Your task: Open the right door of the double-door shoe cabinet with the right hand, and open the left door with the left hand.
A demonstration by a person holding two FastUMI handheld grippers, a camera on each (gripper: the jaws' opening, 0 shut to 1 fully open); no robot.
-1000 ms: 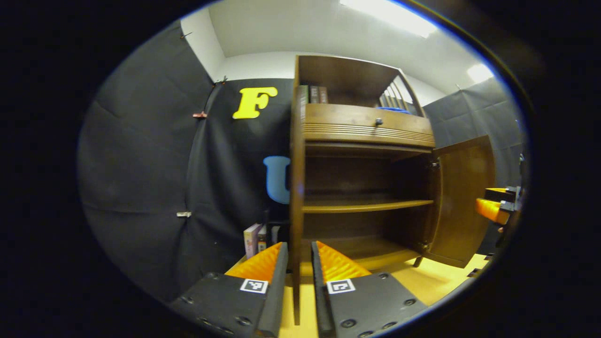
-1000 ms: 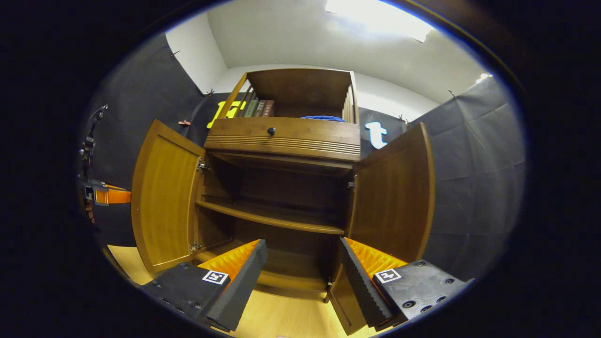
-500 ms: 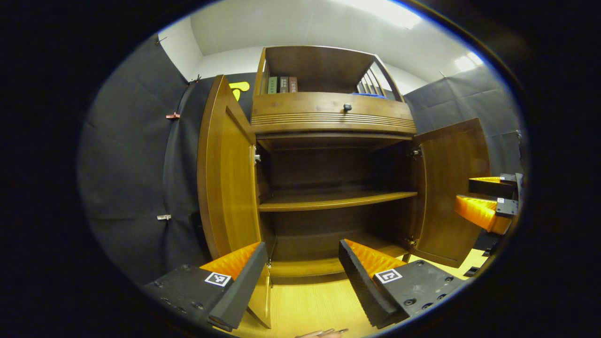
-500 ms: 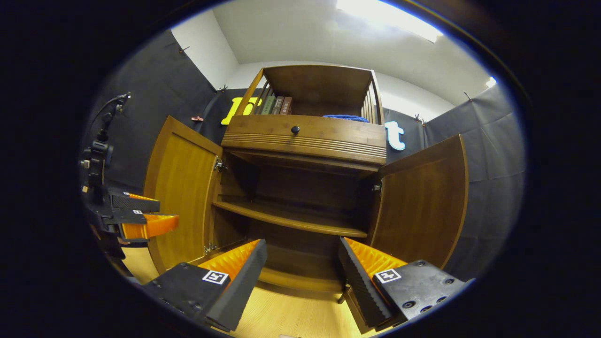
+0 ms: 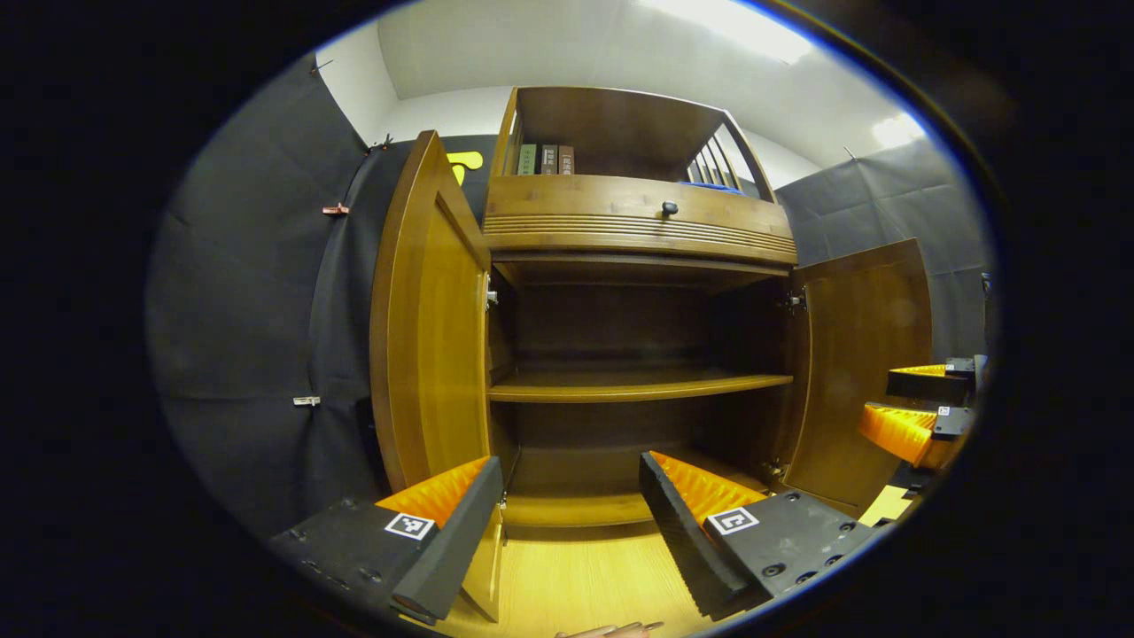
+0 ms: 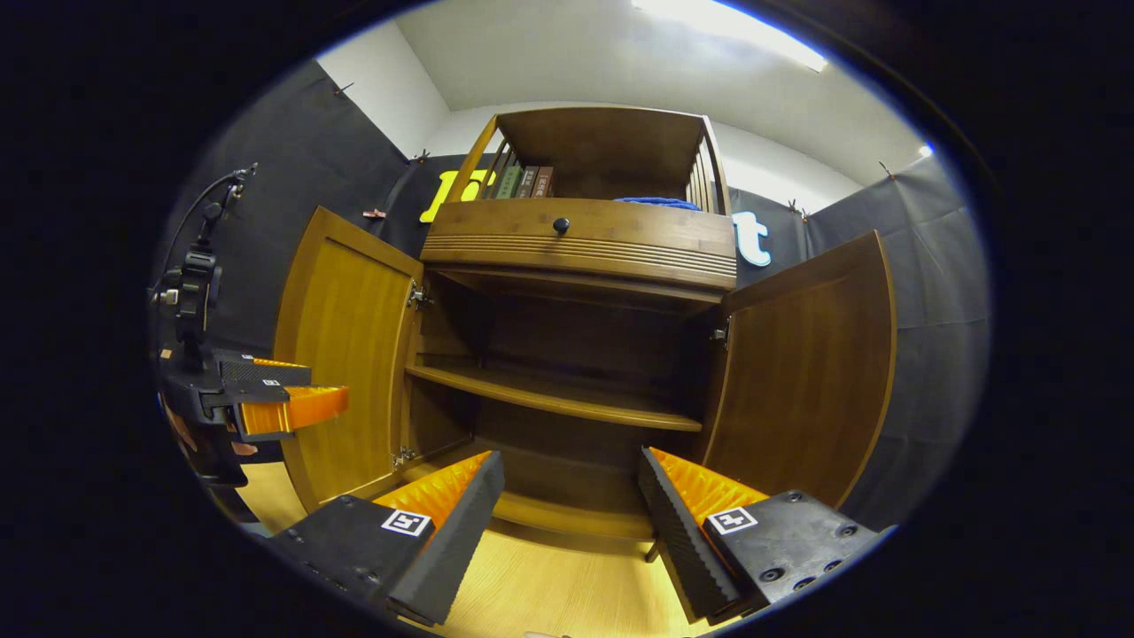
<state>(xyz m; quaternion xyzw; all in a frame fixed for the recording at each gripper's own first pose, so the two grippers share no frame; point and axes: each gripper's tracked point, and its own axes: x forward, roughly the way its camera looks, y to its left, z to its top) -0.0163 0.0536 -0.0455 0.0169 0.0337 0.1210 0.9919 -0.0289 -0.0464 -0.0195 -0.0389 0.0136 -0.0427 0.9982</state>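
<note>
The shoe cabinet (image 6: pixel 576 354) fills the middle of both views, and both of its lower doors stand swung wide. In the right gripper view the left door (image 6: pixel 345 354) hangs open at centre left and the right door (image 6: pixel 806 372) at centre right, baring a dark interior with one shelf (image 6: pixel 558 399) across it. Above sit a drawer with a round knob (image 6: pixel 561 225) and an open top rack holding a few books (image 6: pixel 523 182). The right gripper (image 6: pixel 571 509) hangs at the bottom of its view, fingers spread and holding nothing, clear of the doors. The left gripper (image 5: pixel 571 509) likewise has its fingers spread and empty, just in front of the left door's lower edge. Judging from this, both openings look done; only drawing back seems left
</note>
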